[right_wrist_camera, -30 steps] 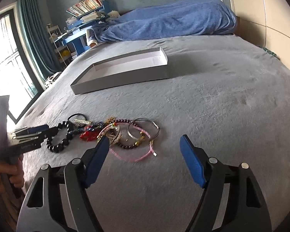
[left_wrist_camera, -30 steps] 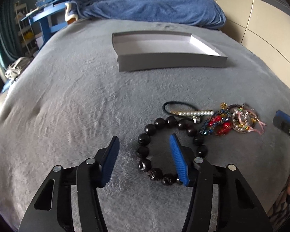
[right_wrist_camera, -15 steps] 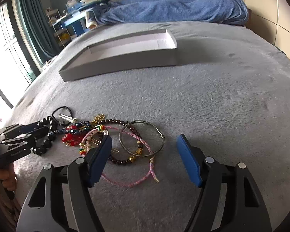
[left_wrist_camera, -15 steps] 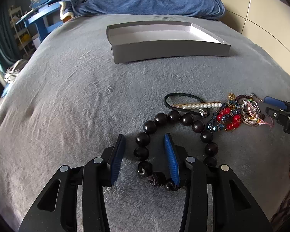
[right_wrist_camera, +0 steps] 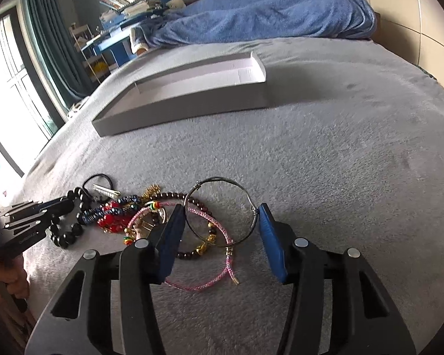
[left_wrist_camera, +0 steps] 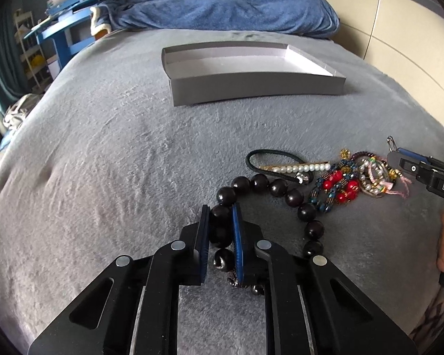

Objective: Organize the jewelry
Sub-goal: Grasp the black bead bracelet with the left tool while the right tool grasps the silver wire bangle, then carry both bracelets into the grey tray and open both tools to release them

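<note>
My left gripper [left_wrist_camera: 221, 210] is shut on the left side of a black bead bracelet [left_wrist_camera: 293, 198] that lies on the grey bed cover. A pile of jewelry [left_wrist_camera: 344, 180] lies to its right: red and blue beads, a pearl hair clip [left_wrist_camera: 299, 168], a black hair tie. My right gripper [right_wrist_camera: 220, 211] is open, its blue pads on either side of a silver wire bangle [right_wrist_camera: 222, 181], which lies over a pink cord bracelet [right_wrist_camera: 205, 287] and a dark bead bracelet [right_wrist_camera: 186, 256]. An empty grey tray [left_wrist_camera: 260, 87] stands farther back; it also shows in the right wrist view [right_wrist_camera: 186, 109].
A blue blanket [left_wrist_camera: 222, 9] is heaped at the head of the bed. A blue desk with books [right_wrist_camera: 124, 26] and a window [right_wrist_camera: 11, 94] are to the left. A beige wall panel [left_wrist_camera: 399, 44] is to the right.
My left gripper moved forward and closed on the black bead bracelet. My right gripper moved forward and down until its pads straddle the silver bangle.
</note>
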Demonstrator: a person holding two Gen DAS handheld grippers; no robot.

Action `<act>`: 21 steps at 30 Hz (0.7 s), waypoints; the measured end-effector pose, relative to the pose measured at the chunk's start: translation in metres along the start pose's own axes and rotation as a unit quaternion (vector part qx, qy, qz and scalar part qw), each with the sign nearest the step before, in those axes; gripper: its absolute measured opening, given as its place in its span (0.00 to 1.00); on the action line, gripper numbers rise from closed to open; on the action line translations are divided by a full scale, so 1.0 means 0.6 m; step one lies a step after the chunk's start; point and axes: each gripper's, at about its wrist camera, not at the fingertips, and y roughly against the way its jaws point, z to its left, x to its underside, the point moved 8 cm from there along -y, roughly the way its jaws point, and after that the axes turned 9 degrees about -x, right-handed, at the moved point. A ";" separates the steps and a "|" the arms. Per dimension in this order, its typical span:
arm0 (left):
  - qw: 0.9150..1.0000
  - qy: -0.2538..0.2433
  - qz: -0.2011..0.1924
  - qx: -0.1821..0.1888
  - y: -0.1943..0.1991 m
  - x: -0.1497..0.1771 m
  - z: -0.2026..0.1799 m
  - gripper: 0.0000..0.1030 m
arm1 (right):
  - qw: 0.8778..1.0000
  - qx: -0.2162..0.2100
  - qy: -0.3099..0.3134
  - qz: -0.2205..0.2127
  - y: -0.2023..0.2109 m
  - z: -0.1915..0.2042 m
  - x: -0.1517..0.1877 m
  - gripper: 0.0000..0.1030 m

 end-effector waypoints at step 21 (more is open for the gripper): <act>0.993 -0.004 -0.116 0.024 0.118 -0.181 0.014 0.14 | 0.998 -0.011 0.056 -0.030 0.026 0.036 -0.135 0.49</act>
